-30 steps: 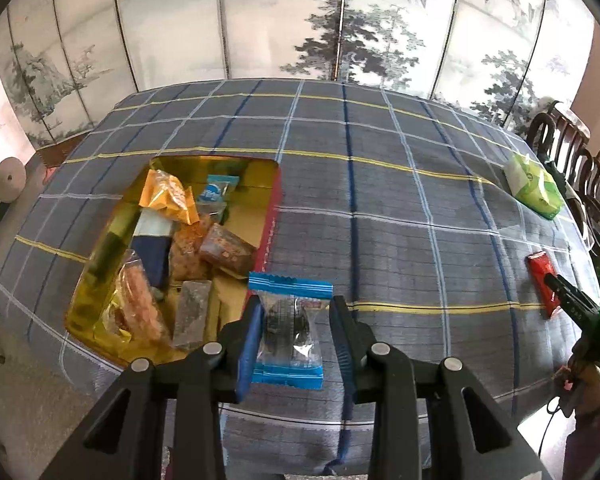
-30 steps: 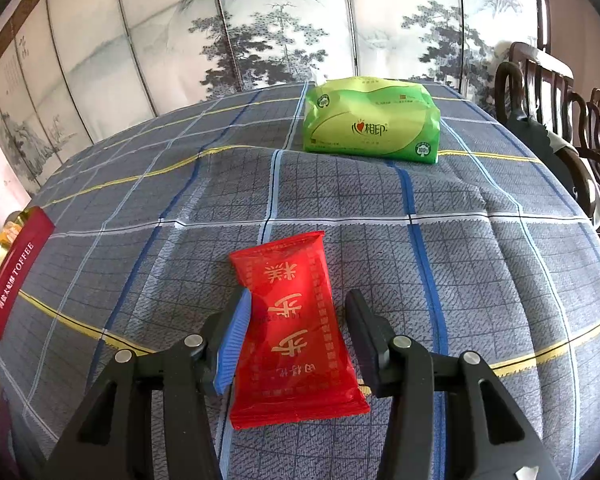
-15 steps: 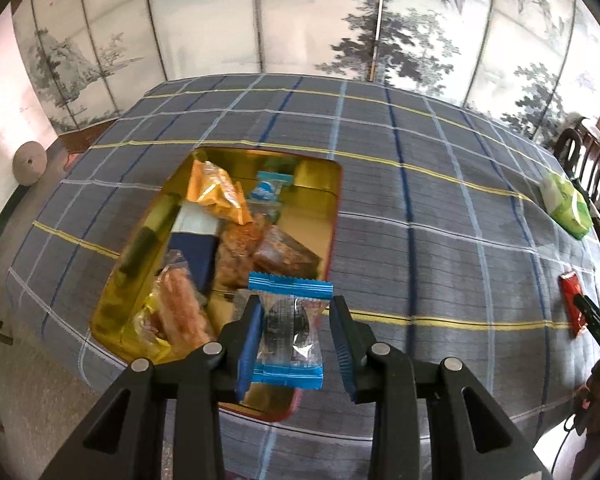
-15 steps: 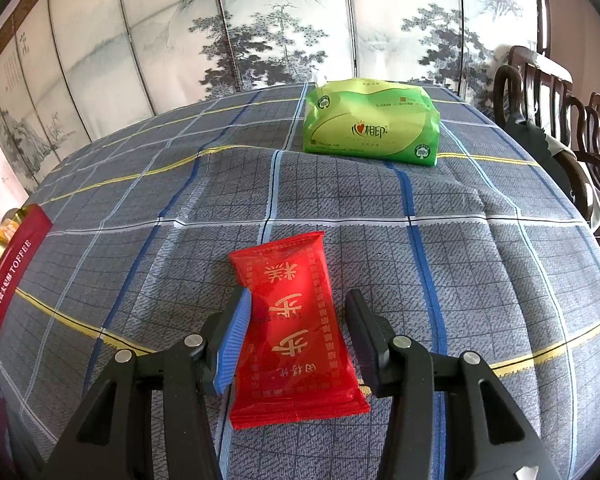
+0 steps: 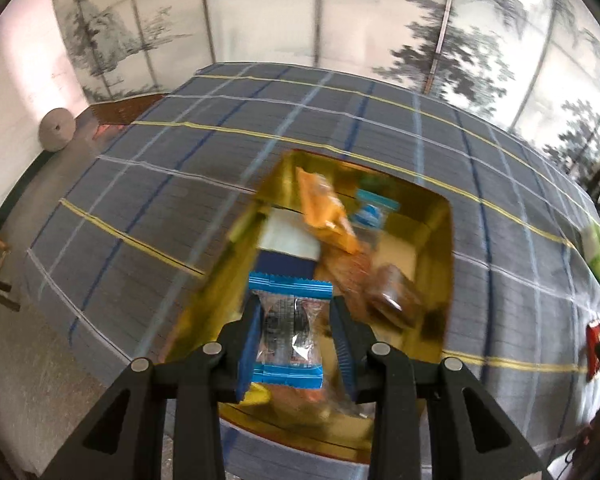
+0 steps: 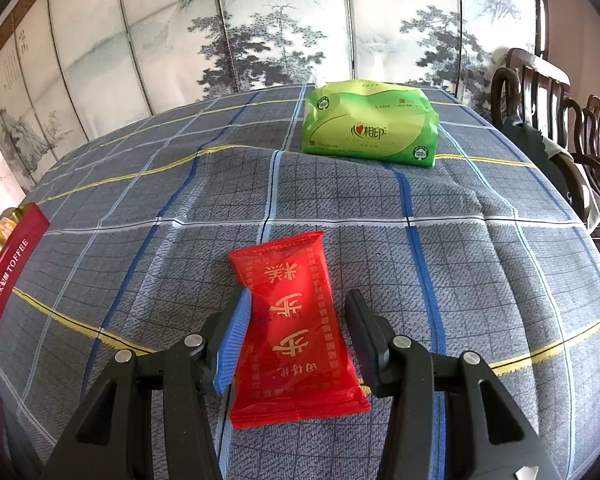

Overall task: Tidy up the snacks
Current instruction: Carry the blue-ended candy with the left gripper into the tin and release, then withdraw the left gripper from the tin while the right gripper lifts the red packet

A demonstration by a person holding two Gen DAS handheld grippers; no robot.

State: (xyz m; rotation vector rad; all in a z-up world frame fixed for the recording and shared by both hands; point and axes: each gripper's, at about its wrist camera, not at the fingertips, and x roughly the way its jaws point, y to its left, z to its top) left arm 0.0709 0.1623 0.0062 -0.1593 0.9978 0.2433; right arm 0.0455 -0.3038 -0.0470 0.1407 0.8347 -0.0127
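Blue-ended, a clear snack packet (image 5: 290,334) is clamped between the pads of the left gripper (image 5: 296,342), above the gold tin (image 5: 440,276) of snacks. On the checked cloth (image 6: 480,248), a red packet (image 6: 296,328) lies between the right gripper (image 6: 298,334) fingers — left pad touching, right pad apart.

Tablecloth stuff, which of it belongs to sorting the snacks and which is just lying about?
Belongs:
blue-edged clear snack packet in the left tool
gold tin of snacks
red snack packet between the right tool's jaws

Lying about:
green tissue pack
dark wooden chairs
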